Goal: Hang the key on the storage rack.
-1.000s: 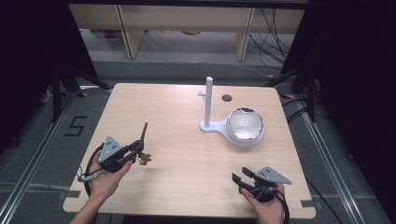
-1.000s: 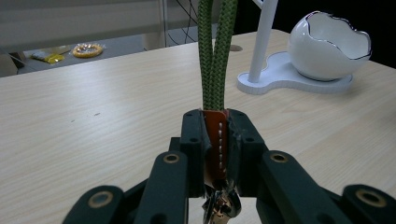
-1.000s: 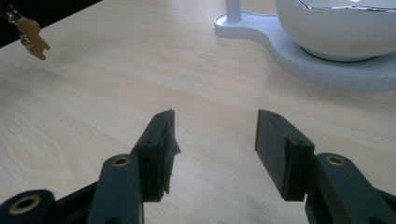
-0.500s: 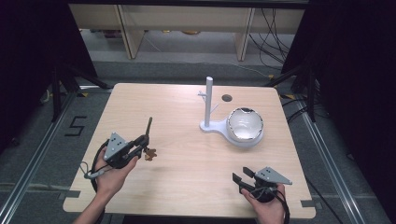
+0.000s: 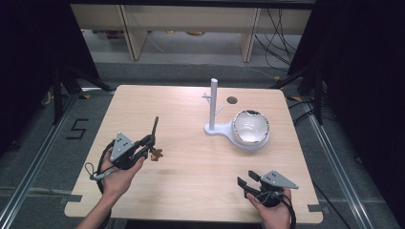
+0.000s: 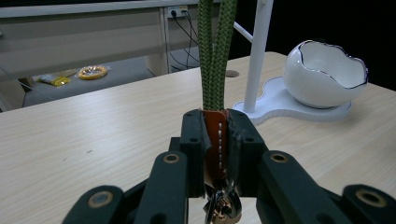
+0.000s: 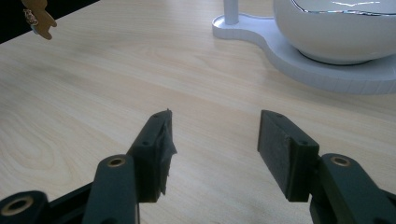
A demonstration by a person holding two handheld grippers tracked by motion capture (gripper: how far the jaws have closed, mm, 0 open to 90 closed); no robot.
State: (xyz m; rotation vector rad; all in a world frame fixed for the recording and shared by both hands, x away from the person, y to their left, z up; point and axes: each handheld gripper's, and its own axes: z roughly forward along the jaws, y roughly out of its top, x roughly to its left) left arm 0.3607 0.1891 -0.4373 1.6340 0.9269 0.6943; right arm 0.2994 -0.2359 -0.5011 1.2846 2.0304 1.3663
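A green braided lanyard (image 6: 212,56) with an orange leather tab (image 6: 218,140) and a metal clasp (image 6: 223,206) stands up between the pads of my left gripper (image 6: 217,127), which is shut on the tab. In the high view the left gripper (image 5: 147,143) is over the table's left half, the cord (image 5: 154,125) pointing away and a small brown charm (image 5: 155,154) hanging beneath. My right gripper (image 5: 244,183) rests near the front right edge, open with nothing between its fingers (image 7: 215,140). The charm (image 7: 39,19) also hangs far off in the right gripper view.
A white stand with an upright peg post (image 5: 213,102) and an egg-shaped white bowl (image 5: 250,128) on its base sits right of centre. Behind it is a round hole (image 5: 232,100) in the wooden table (image 5: 191,191). Dark frames and shelving surround the table.
My left hand has shifted slightly away from the person and to the right, carrying the lanyard. The right gripper has stayed put.
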